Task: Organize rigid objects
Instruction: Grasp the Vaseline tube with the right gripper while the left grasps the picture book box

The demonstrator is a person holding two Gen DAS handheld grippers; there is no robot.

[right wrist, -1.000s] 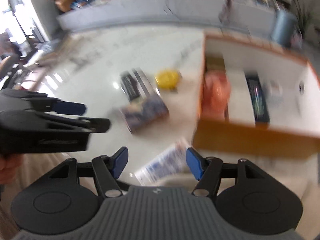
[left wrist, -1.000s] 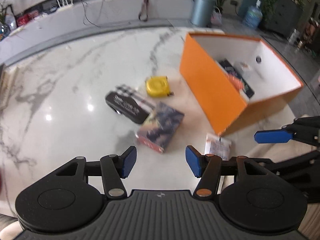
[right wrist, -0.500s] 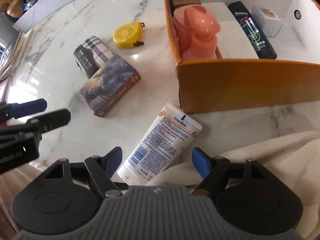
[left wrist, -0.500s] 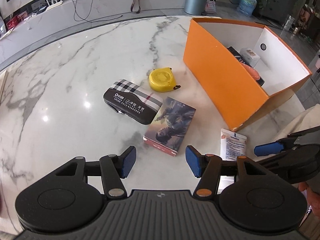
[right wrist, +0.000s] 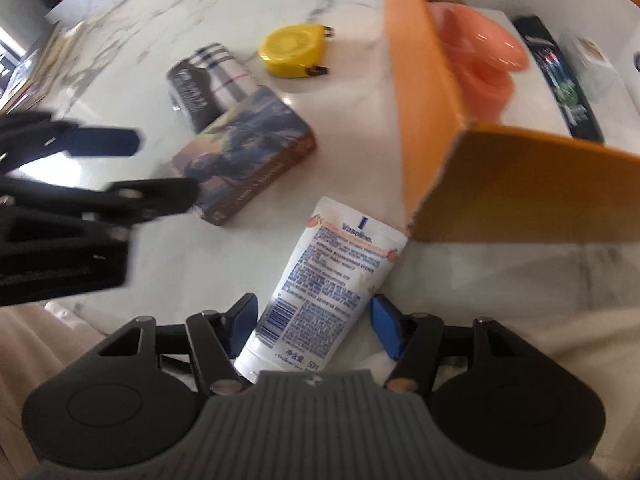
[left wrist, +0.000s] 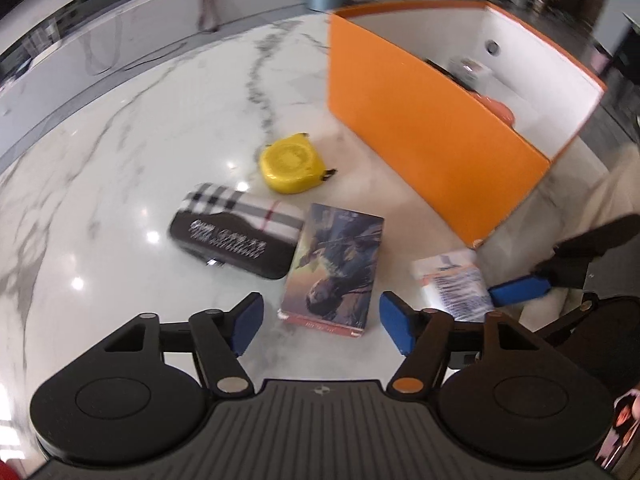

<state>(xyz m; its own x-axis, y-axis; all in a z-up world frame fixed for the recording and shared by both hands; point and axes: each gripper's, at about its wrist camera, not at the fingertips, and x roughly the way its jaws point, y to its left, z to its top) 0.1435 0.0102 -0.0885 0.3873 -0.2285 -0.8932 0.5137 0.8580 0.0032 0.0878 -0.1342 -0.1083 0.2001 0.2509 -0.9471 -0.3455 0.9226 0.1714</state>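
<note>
Vaseline tube [right wrist: 328,276] lies between my right gripper [right wrist: 310,326] pads, spread wide, unclamped; light, squashy, slick, so I'd pinch mid-body; left gripper [left wrist: 320,322] wide, empty

Box [left wrist: 420,120] contents mostly hidden behind its orange wall in the left view; tube [right wrist: 320,284] cap end hidden under the right gripper body; case [left wrist: 236,236] lettering blurred; box [right wrist: 520,176] cut off at right edge

Both views were bright, with motion blur and strong fisheye bending at the edges; 3 glare spots shone on the marble table [left wrist: 120,184] at left.
</note>
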